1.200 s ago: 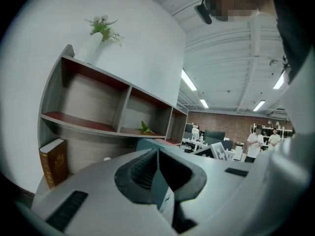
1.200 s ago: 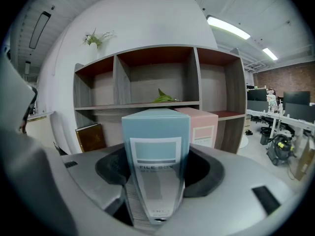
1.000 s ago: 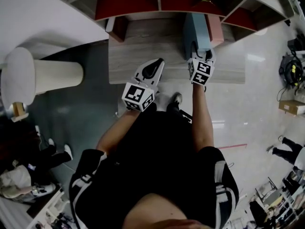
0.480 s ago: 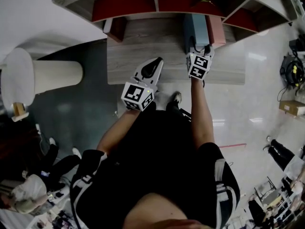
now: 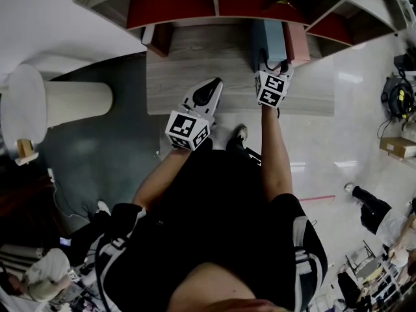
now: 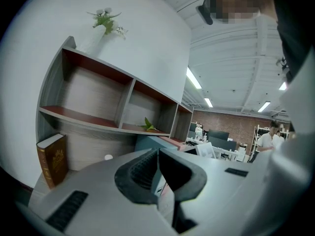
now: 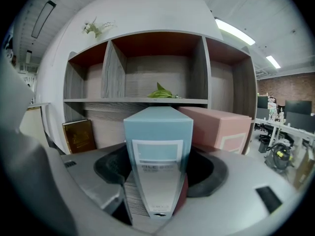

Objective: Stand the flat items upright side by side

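Starting at the right gripper (image 5: 274,70): spread wide, widened a touch more just now, and straddling the blue file box (image 7: 157,141) rather than clamping it. Looks like a sliver of clearance at each pad, though hard to swear to low down in the right gripper view. Nothing gripped, then.

Out from there to the box itself: bolt upright on the wood-grain desk (image 5: 195,64), narrow labelled face towards the gripper, back end tucked under the shelf unit (image 7: 157,101). Right beside it, on its right and seemingly touching: the pink file box (image 7: 221,127), also upright, lined up side by side with the blue.

Over to the left gripper (image 5: 208,90): closed tight, empty, hovering above the front middle of the desk and aimed towards the shelves, apart from both boxes.

Further left, at the far end of the desk near the shelf's end wall: a brown book (image 6: 51,159), standing on end with a slight lean, well apart from the two boxes.

Up on the shelf board above the blue box, a green leaf (image 7: 160,91). On the very top of the unit, a small flower sprig (image 7: 96,27).
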A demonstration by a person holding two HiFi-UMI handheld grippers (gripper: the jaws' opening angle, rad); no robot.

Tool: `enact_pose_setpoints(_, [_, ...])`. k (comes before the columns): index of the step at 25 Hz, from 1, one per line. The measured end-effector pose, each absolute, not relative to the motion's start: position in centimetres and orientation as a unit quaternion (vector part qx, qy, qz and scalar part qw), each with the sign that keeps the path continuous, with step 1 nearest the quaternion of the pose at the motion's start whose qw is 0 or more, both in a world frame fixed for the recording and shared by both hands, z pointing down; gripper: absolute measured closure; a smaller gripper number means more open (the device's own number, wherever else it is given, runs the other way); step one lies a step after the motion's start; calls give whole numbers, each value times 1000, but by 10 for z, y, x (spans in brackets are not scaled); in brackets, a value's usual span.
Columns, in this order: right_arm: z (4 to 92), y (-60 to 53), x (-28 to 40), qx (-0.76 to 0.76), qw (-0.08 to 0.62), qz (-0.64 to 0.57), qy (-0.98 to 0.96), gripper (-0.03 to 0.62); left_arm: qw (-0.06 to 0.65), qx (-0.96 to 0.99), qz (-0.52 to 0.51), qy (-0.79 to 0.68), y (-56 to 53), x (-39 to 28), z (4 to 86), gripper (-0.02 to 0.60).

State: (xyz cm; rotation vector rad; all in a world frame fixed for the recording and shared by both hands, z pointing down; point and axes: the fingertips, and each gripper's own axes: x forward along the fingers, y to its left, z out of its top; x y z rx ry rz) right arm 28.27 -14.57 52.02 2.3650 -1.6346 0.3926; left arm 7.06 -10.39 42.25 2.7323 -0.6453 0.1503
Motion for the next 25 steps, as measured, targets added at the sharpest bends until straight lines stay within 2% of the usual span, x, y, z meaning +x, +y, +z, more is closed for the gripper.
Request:
enact_pose_setpoints(6, [514,-133,273,807,124,128,-562,283,164,960,49,-223,-100,67,422,549])
enact_pose_setpoints(15, [491,-84,258,801,91,175,-566,292,164,963,36,-212,-92,66,407,549])
enact_pose_setpoints(20, [457,-54,244,791,70,174,-582,406,146,966,20,-213,-95,64,384,548])
enact_pose_setpoints(25, [425,-31,229,784,41,167,-596,490,131,968,0,-212,-92,60,364,548])
